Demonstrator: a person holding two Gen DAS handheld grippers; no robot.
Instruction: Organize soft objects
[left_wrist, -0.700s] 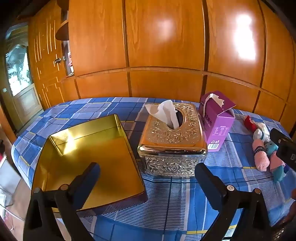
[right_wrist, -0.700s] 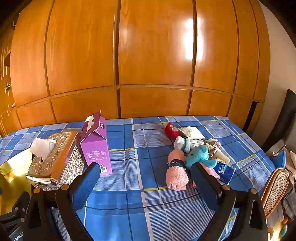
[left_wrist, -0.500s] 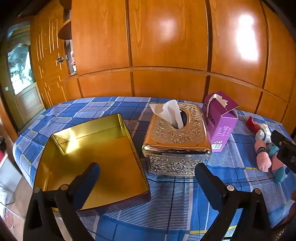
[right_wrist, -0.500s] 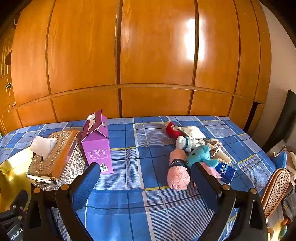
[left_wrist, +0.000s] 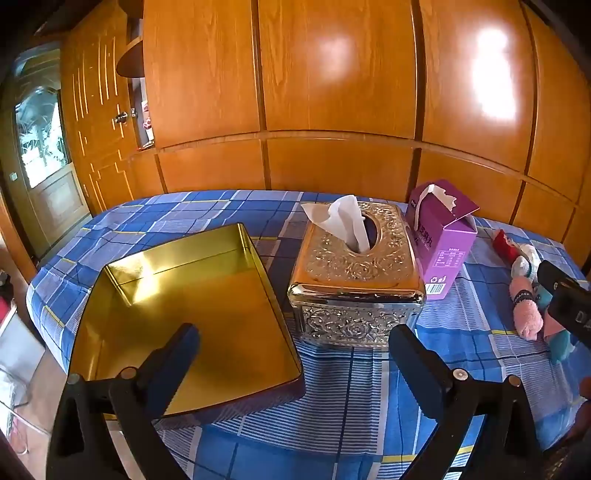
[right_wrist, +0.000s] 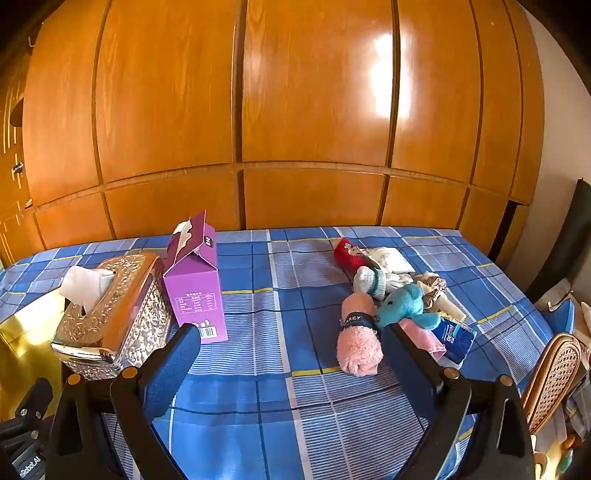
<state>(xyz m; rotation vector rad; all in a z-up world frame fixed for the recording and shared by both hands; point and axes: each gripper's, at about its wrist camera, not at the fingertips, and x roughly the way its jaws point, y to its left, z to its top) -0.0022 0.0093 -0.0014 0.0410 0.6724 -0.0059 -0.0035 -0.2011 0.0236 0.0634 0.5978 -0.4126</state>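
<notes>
While both tools (left_wrist: 293, 341) (right_wrist: 290, 341) gape empty | pink towel roll (right_wrist: 359, 338) lies lengthwise, pointing away

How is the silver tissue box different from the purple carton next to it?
The tissue box is shiny embossed metal; the purple carton is plain printed cardboard with a barcode. The tissue box is low and wide with a flat top, while the carton stands taller and narrower with a peaked top. A white tissue sticks out of the tissue box's oval slot; the carton's top is torn open. Both stand upright, side by side, on the blue checked cloth.
</notes>
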